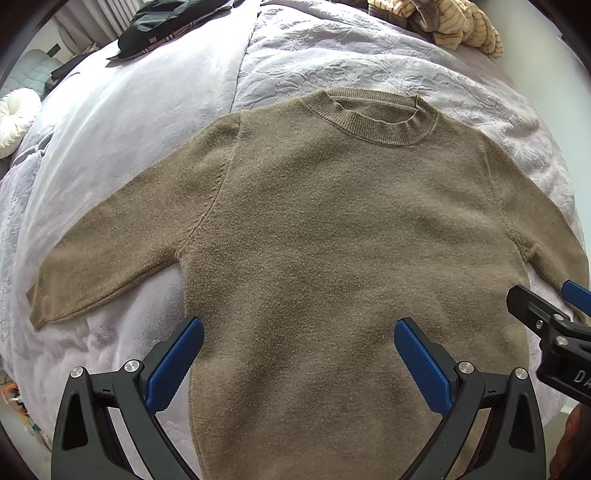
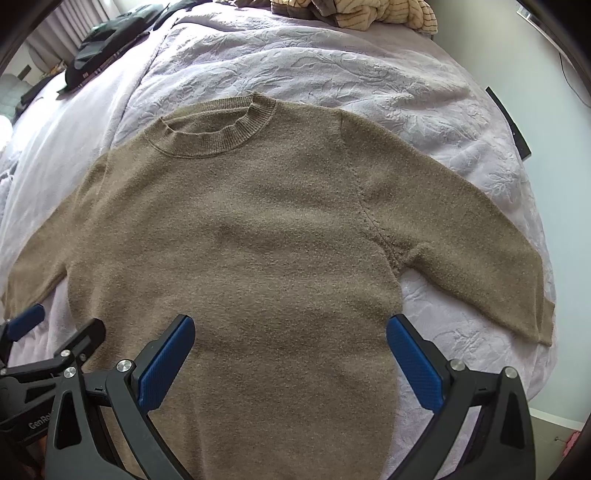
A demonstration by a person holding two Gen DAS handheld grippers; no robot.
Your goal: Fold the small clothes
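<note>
- Currently both tongs are hovering agape, empty: left gripper [image 1: 298,354], right gripper [image 2: 290,350].
- Brown knit sweater [image 1: 332,229] is lying flat ahead of and beneath both, sleeves spread, on the lilac bedspread [image 1: 122,140].
- Risk: a deep pinch is likely catching the bedspread too; grabbing one knit layer is dragging the fold askew.

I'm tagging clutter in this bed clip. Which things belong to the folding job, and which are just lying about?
Job:
brown sweater, spread flat
left gripper, open
right gripper, open
lilac bedspread under it

Lying about:
striped cream garment
dark clothes
white round cushion
</note>
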